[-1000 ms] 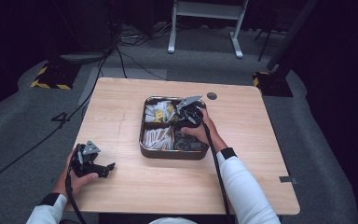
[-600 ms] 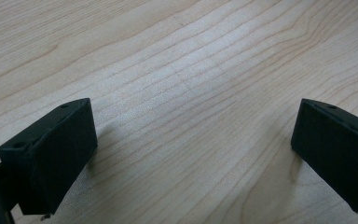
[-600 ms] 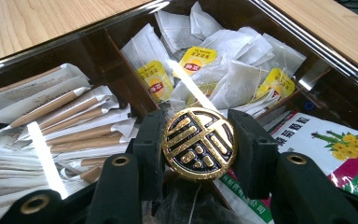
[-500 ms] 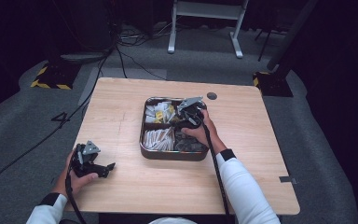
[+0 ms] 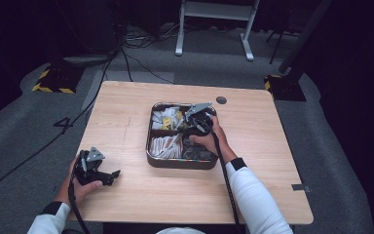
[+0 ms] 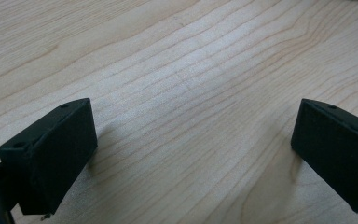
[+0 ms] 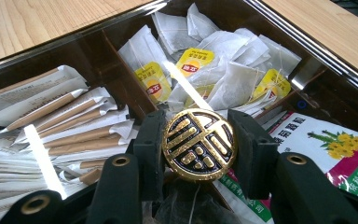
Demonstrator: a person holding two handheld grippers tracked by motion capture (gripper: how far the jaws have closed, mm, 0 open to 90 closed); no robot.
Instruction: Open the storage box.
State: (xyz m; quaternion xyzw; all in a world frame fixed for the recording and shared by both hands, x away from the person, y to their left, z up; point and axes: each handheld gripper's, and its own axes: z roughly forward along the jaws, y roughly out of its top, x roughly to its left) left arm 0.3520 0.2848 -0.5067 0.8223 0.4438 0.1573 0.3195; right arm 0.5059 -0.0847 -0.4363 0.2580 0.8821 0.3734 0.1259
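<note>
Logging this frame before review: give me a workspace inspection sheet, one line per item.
Surface: light wooden table, with a round dark cap near its far edge.
Job's things: dark divided tray holding tea bags, paper stick sachets and a flower-printed packet; a round black-and-gold medallion sits above the tray's middle.
Clutter: nothing seen.
Grippers: right hand-held gripper is over the tray, its pads pressing the medallion on both sides; left hand-held gripper rests on bare wood, jaws wide apart, nothing between them.
Cables: one trails from each gripper toward the person; more lie on the floor behind the table.
Surroundings: grey carpet, white metal stand, yellow-black striped bases.
</note>
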